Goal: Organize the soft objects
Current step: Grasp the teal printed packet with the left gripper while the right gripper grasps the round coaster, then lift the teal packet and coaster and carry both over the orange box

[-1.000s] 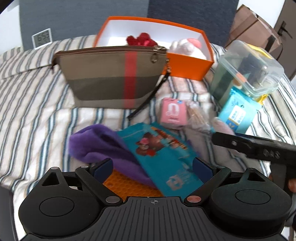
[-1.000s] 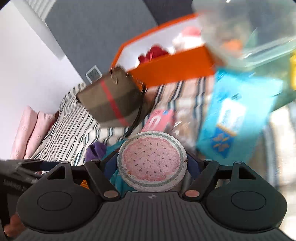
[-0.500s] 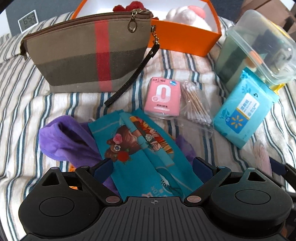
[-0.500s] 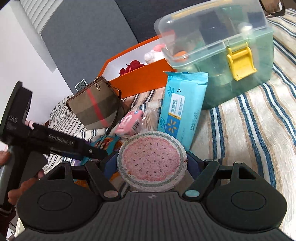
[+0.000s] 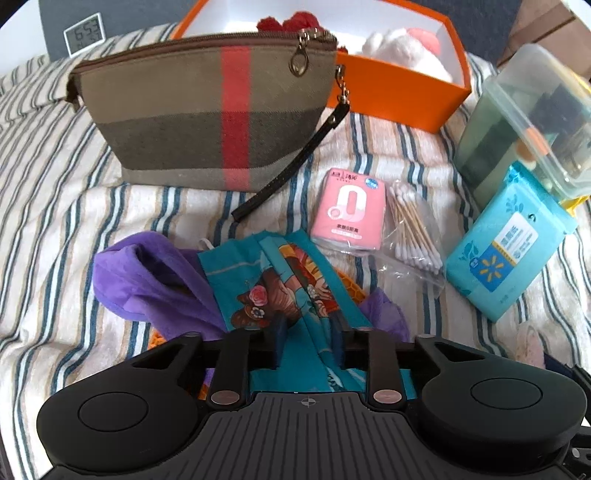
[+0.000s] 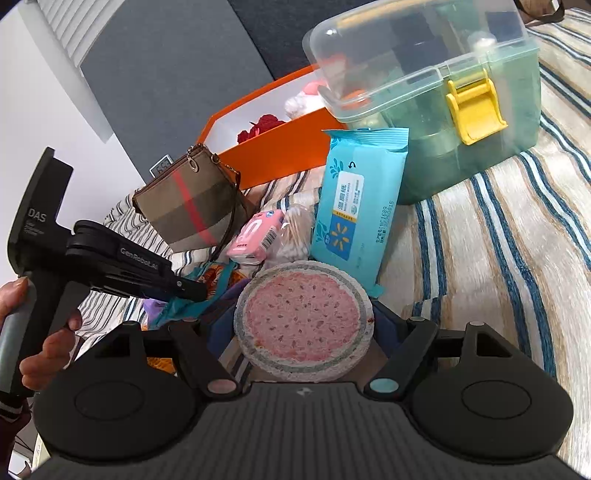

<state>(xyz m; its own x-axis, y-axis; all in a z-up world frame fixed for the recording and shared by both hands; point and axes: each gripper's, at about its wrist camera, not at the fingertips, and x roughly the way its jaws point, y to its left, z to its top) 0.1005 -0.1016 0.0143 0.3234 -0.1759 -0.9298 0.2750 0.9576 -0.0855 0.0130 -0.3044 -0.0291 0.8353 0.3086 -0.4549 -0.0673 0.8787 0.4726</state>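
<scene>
My left gripper (image 5: 308, 332) is shut on a teal printed cloth (image 5: 273, 280) that lies over a purple cloth (image 5: 159, 284) on the striped bedspread. In the right wrist view the left gripper (image 6: 192, 291) pinches the same teal cloth (image 6: 184, 306). My right gripper (image 6: 303, 328) is shut on a round pink sponge with a grey-white rim (image 6: 303, 319), held just above the bed. An orange box (image 5: 402, 99) at the back holds a red soft item (image 5: 291, 20) and a white plush (image 5: 402, 48).
A plaid zip pouch (image 5: 207, 118) stands before the orange box. A pink tissue pack (image 5: 349, 206), bagged cotton swabs (image 5: 413, 236), a blue wet-wipes pack (image 5: 506, 251) and a lidded green plastic bin (image 6: 443, 96) sit to the right. A small clock (image 5: 83, 33) is at the back left.
My left gripper has closed on the teal cloth; its jaws were wide open before. The right gripper has swung right and lowered, still holding the sponge.
</scene>
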